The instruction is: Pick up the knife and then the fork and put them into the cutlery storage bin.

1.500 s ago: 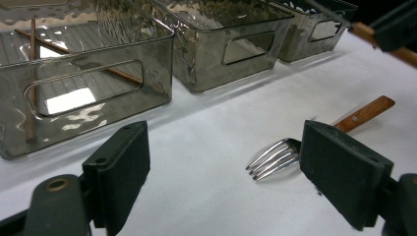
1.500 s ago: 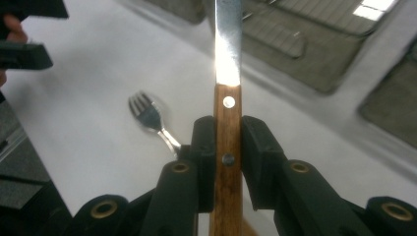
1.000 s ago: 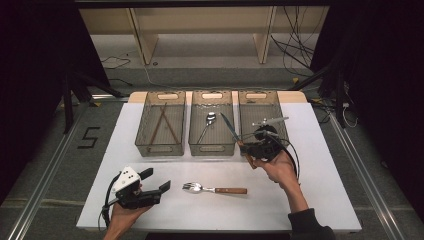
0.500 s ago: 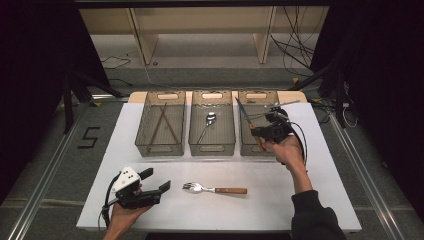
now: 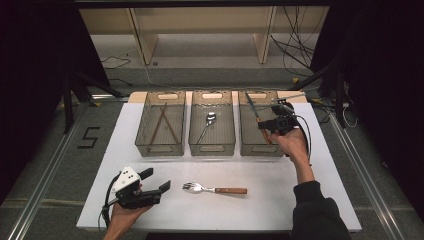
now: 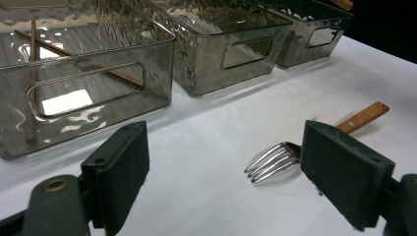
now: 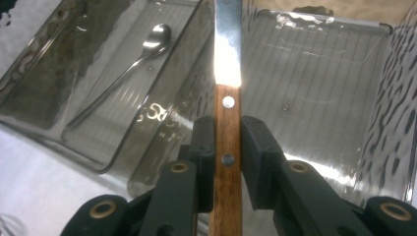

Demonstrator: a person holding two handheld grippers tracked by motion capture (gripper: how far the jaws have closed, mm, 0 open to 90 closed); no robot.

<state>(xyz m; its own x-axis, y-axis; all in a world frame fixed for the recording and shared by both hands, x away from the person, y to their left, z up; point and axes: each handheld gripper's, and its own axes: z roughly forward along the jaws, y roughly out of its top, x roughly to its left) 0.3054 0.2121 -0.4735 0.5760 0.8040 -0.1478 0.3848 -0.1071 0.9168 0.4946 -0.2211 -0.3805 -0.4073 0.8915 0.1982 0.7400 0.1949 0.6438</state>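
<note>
My left tongs (image 5: 159, 189) rest spread on the white surface (image 5: 280, 200), with the fork (image 5: 215, 189) lying just beside them toward the middle. Beyond stand three bins, holding chopsticks (image 5: 162, 123) and a spoon (image 5: 206, 125). My right tongs (image 5: 264, 126) pinch the knife (image 7: 227, 128) by its wooden handle over the right bin (image 5: 250, 145)

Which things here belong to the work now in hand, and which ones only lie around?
In the job:
- right gripper, jaws shut on the knife
- right bin, under the knife

Lying about:
- fork on the table
- left gripper, jaws open near the fork
- spoon in the middle bin
- chopsticks in the left bin
</note>
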